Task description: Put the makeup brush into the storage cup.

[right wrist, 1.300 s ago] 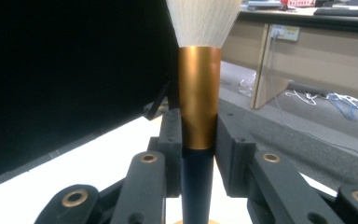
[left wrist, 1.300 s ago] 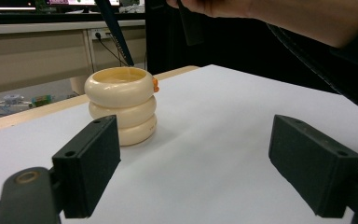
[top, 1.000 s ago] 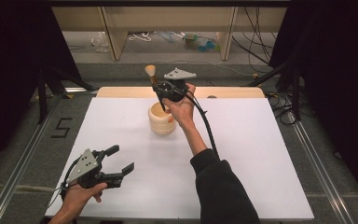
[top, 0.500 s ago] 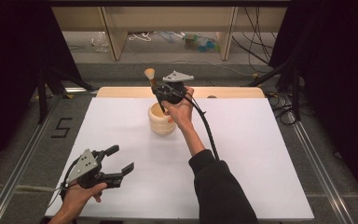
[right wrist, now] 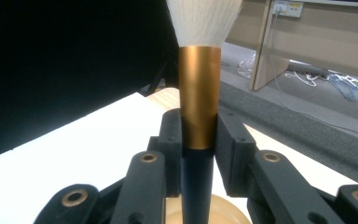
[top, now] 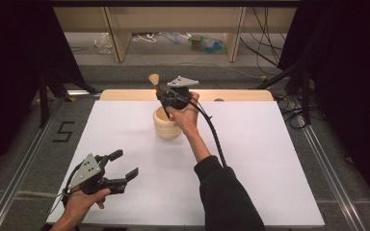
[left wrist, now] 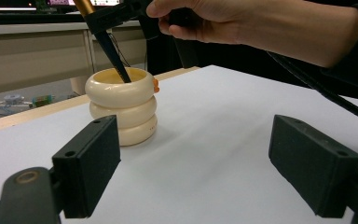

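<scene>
The right gripper [top: 167, 100] clamps a brush [right wrist: 198, 93] over the cream ringed holder [left wrist: 120, 105] (handle tip inside); left gripper [top: 120, 168] gapes wide, well apart on the white table [top: 270, 159]

Right hand-held gripper [top: 165, 99] raised, jaws clamped, left hand-held gripper [top: 121, 166] low, jaws spread
</scene>
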`<state>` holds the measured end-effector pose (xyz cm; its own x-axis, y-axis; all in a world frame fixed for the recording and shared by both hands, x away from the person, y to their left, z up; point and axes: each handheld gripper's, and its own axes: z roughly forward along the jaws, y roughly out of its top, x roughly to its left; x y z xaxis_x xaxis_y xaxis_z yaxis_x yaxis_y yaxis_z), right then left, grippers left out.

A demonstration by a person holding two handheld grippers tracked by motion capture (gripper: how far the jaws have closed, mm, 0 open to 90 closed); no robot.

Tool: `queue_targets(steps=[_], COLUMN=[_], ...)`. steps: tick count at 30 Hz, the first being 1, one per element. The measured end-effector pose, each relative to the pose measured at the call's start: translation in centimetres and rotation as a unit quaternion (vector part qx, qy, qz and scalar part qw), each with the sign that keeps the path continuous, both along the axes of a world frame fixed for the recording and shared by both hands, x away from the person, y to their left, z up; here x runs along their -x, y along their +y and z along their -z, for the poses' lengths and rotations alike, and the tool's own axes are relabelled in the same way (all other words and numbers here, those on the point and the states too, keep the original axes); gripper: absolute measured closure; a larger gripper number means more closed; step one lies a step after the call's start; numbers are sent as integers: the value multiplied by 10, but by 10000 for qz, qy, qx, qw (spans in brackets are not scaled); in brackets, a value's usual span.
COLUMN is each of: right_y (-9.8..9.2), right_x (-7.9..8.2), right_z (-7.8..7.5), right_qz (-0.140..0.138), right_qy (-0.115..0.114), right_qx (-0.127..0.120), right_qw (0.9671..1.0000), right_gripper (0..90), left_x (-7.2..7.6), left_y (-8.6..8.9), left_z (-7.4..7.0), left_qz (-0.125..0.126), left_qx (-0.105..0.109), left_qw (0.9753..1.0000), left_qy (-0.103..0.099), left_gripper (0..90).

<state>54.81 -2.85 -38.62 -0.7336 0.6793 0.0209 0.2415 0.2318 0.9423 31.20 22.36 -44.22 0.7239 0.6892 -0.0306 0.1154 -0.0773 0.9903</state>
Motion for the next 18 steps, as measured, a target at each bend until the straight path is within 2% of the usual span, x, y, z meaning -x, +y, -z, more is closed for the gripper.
queue_targets(steps=[9,10,12,18], right_y=[0,1,-1,-2], right_x=[1,1,1,1], right_z=[7,9,10,16], right_qz=[-25,54,-27,-16], right_qy=[76,27,135,163], right_qx=[29,-35,18,79], right_qw=[10000,10000,9999,9998], right_gripper=[736,736,736,735], left_x=[0,0,0,0], left_y=[0,0,0,0], left_z=[0,0,0,0], left_qz=[7,1,6,12], left_qx=[-20,-2,-7,-16], left_qw=[10000,10000,10000,10000], left_qy=[-17,2,-3,1], left_gripper=[165,165,165,165])
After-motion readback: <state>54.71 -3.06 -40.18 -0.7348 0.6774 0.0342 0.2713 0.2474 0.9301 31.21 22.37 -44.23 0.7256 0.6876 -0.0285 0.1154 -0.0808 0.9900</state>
